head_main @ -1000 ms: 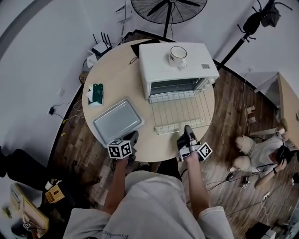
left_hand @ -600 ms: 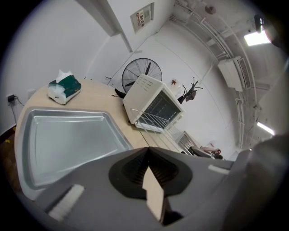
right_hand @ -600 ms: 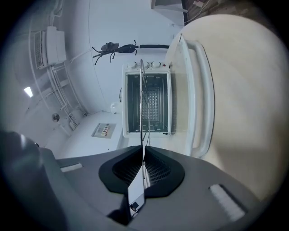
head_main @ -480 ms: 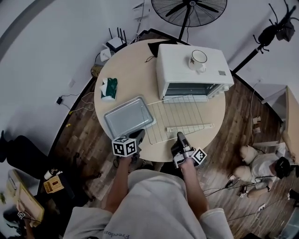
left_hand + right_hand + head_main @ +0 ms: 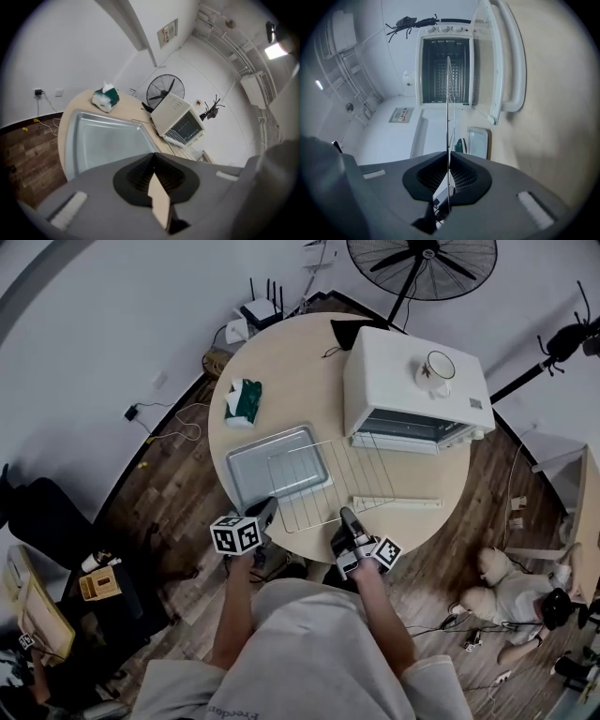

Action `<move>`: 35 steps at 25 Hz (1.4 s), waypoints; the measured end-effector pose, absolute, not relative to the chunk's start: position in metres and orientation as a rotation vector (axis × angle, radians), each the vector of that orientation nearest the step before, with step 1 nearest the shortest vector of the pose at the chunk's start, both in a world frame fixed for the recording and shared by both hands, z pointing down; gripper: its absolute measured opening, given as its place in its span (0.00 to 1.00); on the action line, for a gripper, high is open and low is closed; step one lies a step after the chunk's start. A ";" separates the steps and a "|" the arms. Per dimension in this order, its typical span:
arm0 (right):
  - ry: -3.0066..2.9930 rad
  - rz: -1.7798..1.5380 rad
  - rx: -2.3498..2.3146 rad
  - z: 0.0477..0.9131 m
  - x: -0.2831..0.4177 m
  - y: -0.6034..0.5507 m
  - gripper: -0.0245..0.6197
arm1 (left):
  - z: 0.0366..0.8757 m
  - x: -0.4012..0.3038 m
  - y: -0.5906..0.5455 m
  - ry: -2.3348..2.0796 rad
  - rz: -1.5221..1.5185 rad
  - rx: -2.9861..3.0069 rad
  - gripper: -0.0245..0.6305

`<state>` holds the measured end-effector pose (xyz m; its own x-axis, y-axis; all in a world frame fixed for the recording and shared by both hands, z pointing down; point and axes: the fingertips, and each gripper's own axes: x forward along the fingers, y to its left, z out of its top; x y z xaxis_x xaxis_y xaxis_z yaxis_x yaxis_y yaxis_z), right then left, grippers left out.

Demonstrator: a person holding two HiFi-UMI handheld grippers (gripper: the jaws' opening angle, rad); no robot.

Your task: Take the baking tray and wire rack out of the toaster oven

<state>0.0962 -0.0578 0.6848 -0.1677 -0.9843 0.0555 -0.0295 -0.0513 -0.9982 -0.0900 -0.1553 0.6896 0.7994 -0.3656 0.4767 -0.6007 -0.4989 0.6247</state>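
**Head view.** This view looks steeply down on a round wooden table (image 5: 281, 362). A white toaster oven (image 5: 412, 371) sits at the far right, with a mug (image 5: 437, 367) on its roof. Its door (image 5: 397, 503) is folded down toward the person. The baking tray (image 5: 258, 460) lies flat on the table to the left of the oven, already out. A green tissue pack (image 5: 244, 401) lies beyond it. The wire rack (image 5: 314, 488) now overlaps the tray's right side. A second ago it rested on the door, straight in front of the oven's mouth, so it has been drawn out and swung leftward. Only its far corner is still close to that mouth. The right gripper (image 5: 345, 517) is clamped on the rack's near edge. The left gripper (image 5: 268, 506) sits at the tray's near rim.

**Left gripper view.** The jaws are pressed together at their tips with nothing between them. Only bare tabletop shows through the slit behind the tips. The tray's shallow grey floor spreads just beyond, and the oven stands farther off.

**Right gripper view.** The jaws pinch the rack's thin wire. The rack shows edge-on as a fine line running toward the oven's open cavity, which looks empty.

Both items appear to be out. What likely remains is laying the rack down and letting go.
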 end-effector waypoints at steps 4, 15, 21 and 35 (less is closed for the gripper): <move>1.369 -1.446 -1.161 0.695 0.068 -0.073 0.06 | 0.697 -0.124 -0.157 -0.785 0.320 2.102 0.12; 1.413 -1.597 -1.134 0.722 0.009 -0.114 0.06 | 0.702 -0.173 -0.158 -0.875 0.247 2.022 0.12; 1.404 -1.625 -1.099 0.723 -0.018 -0.126 0.06 | 0.704 -0.179 -0.156 -0.883 0.253 2.013 0.12; 1.249 -1.609 -1.153 0.745 -0.030 -0.137 0.06 | 0.721 -0.220 -0.150 -0.949 0.203 1.919 0.13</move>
